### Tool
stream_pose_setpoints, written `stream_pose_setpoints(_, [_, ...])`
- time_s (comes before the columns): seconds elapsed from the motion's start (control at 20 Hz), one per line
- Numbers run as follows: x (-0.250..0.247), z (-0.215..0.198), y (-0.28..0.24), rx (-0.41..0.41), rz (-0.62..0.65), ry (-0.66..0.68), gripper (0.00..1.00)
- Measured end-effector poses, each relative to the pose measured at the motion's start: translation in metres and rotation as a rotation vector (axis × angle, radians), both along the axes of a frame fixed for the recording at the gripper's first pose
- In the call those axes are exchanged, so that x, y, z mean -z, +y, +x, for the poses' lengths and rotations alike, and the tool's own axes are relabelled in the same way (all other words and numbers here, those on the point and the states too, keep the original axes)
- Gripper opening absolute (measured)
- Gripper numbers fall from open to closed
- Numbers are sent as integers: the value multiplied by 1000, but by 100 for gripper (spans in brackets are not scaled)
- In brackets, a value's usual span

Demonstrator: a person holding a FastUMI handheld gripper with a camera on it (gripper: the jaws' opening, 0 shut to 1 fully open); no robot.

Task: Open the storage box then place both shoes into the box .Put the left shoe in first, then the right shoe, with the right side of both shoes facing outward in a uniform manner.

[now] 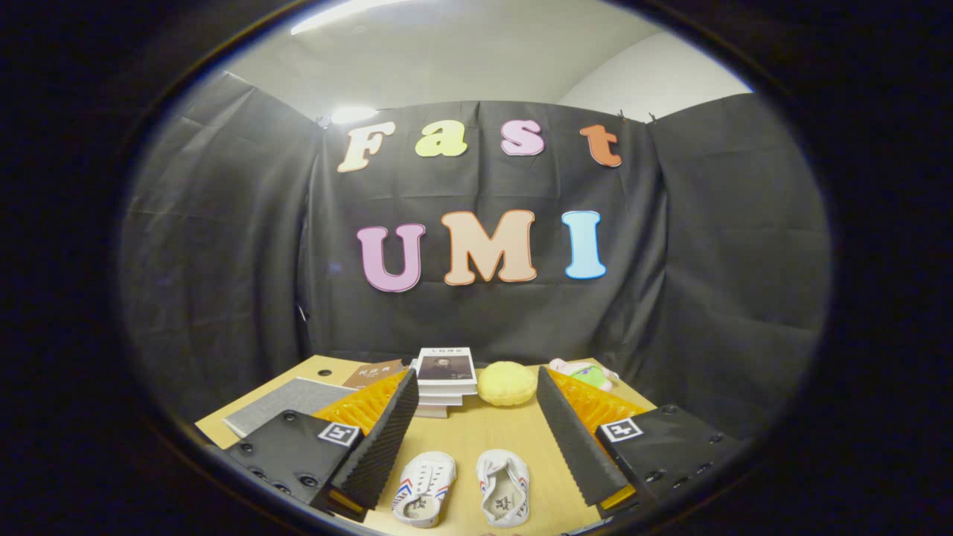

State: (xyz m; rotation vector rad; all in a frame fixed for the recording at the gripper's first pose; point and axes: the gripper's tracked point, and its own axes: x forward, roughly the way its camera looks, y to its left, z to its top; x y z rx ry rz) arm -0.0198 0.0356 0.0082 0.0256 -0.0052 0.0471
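Gripper view, tool [476, 428] spread apart, two shoes [461, 487] side by side between fingers, long axes running lengthwise

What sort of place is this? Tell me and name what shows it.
Probably a staged recording booth: black cloth wall around a wooden table holding shoes, stacked books, a yellow cushion. The claw hangs open above.

Left finger [376, 435] hides the near edge of the grey book [287, 398] and part of the brown book [376, 372]. Right finger [581, 439] covers most of the plush toy [588, 372] beyond it. Book stack [445, 380]: cover print too small to tell. Shoes' [461, 487] heel ends are cut off below the fingers.
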Motion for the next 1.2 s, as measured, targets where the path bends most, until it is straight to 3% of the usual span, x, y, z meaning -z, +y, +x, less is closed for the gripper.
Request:
stream_pose_setpoints(0.2, [13, 10, 18, -80, 137, 70, 100])
stream_pose_setpoints(0.4, [37, 20, 54, -193, 352, 198, 100])
stream_pose_setpoints(0.65, [91, 11, 108, -383, 580, 472, 100])
stream_pose_setpoints(0.9, [158, -6, 140, -454, 724, 727, 100])
stream_pose_setpoints(1.2, [194, -17, 166, -525, 847, 871, 100])
